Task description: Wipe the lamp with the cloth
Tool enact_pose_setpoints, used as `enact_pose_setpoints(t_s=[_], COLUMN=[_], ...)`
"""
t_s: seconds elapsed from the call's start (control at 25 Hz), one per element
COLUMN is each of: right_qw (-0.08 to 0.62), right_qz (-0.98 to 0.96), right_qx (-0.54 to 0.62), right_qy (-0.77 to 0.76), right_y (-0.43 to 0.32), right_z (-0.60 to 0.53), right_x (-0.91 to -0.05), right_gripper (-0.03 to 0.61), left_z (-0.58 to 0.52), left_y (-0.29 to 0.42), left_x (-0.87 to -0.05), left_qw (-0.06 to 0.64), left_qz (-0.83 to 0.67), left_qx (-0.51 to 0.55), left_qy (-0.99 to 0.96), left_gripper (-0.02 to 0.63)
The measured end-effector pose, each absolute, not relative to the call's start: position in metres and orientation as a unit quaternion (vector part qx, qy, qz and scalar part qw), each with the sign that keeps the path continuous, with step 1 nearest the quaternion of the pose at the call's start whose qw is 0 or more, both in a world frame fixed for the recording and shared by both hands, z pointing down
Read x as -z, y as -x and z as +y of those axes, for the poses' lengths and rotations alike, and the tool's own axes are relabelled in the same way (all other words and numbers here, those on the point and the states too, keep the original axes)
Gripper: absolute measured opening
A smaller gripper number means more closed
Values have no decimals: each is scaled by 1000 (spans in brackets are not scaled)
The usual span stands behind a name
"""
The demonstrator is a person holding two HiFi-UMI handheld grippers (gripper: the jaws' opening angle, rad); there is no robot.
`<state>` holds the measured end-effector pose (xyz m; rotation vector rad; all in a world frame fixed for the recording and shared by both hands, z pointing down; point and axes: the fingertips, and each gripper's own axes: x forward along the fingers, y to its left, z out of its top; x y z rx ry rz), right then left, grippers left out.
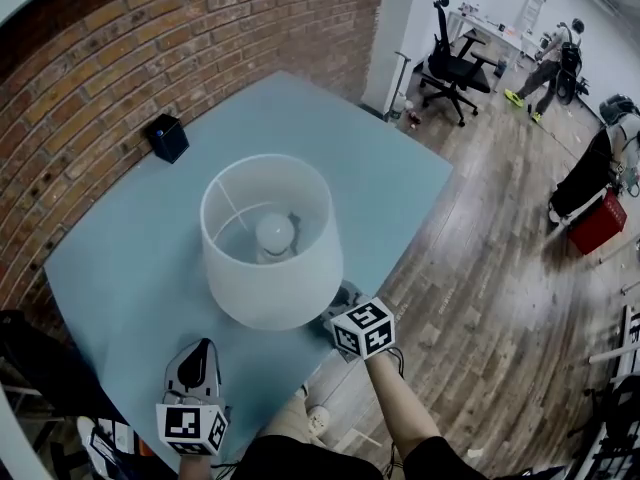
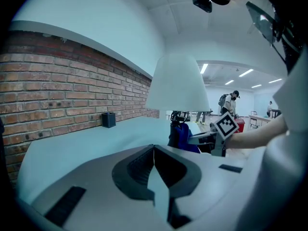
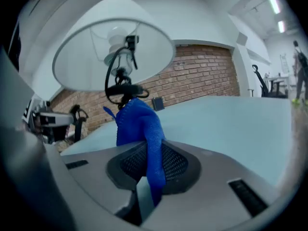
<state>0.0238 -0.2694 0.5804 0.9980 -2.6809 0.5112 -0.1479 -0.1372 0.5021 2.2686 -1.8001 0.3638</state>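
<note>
cloth (image 3: 138, 124), blue, clamped in my right gripper (image 3: 148, 174), held up below the shade of the lamp (image 1: 272, 240) on the table (image 1: 120, 268); my left gripper (image 2: 155, 174), jaws together, empty, nearby.

Lampshade (image 1: 270, 268) white, cloth (image 3: 137, 121) bright blue, tabletop (image 1: 340, 138) pale blue-grey. Wall (image 1: 150, 38) red-brown brick with pale mortar lines. Floor (image 1: 480, 288) brown wood planks. Small box (image 1: 168, 138) dark navy. Marker cube (image 1: 363, 328) black-and-white squares.
</note>
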Motion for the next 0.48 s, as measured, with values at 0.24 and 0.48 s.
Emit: enact_pose_setpoints(t_s=[0.24,0.48], right_qw=[-56,-125], right_qz=[-929,-900], right_qx=[-305,-416], right_qy=[-201,-45], right_y=[-48,-39], right_z=[-305,-338], right_x=[-519,-494], right_gripper=[61,61], left_z=[-149,-182], left_y=[154,159], left_x=[-506,-505], left_qw=[119,127], left_qz=[-623,-646], left_qx=[-122,-106], left_qy=[-763,-745], left_gripper=[8,9])
